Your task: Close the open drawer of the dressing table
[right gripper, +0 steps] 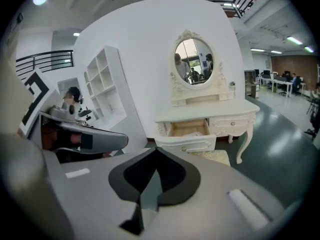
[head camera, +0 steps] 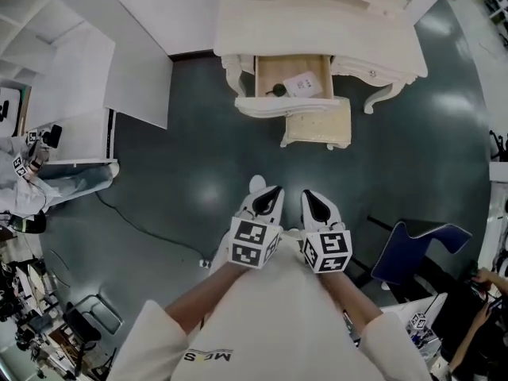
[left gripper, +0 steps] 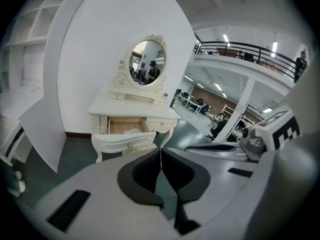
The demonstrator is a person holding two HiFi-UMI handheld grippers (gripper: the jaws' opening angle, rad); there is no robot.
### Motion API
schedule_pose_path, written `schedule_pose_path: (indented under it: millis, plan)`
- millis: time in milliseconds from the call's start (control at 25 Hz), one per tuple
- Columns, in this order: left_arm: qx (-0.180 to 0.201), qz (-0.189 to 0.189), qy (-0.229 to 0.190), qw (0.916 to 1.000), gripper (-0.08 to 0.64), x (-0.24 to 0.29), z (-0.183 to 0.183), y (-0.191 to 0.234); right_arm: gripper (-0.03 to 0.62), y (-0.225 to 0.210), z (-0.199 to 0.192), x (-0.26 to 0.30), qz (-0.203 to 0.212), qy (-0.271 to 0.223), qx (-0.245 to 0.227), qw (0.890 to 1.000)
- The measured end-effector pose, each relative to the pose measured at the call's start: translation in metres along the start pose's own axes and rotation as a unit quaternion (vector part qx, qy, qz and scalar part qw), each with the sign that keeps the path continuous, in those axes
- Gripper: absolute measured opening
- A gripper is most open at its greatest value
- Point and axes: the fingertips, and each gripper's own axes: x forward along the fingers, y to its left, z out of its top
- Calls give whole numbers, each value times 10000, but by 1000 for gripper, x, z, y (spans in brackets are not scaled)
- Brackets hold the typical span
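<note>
The cream dressing table stands against the far wall with an oval mirror on top. Its left drawer is pulled out, showing a wooden inside with a paper and a small dark object. The drawer front has a small knob. Both grippers hover side by side over the dark floor, well short of the table. My left gripper is shut with nothing in it, its pads meeting in a thin line. My right gripper is also shut and empty. The open drawer lies straight ahead of both.
A cream cushioned stool stands under the drawer. A white shelf unit and leaning white panel are at the left. A blue chair is at the right, a cable runs over the floor, and people sit at both edges.
</note>
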Motion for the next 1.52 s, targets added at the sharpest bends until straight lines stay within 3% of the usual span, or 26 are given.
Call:
schedule_pose_path:
  millis: [240, 440, 640, 920, 1240, 1520]
  plan:
    - [-40, -230, 105, 9997, 11, 30, 41, 45, 3, -16, 48, 52, -312, -96, 91, 9994]
    - [-136, -245, 228, 9993, 11, 54, 59, 63, 3, -34, 59, 80, -318, 123, 143, 9993]
    - [-155, -164, 535, 9983, 11, 91, 68, 78, 3, -58, 68, 111, -187, 318, 332, 9988]
    - [-320, 209, 589, 9975, 11, 137, 106, 92, 3, -87, 100, 155, 338, 539, 242, 9977]
    - [-595, 457, 777, 9941, 11, 170, 114, 98, 3, -107, 124, 183, 358, 616, -56, 9974]
    - [-608, 563, 844, 9930, 11, 199, 99, 111, 3, -121, 101, 211, 168, 878, 19, 9960]
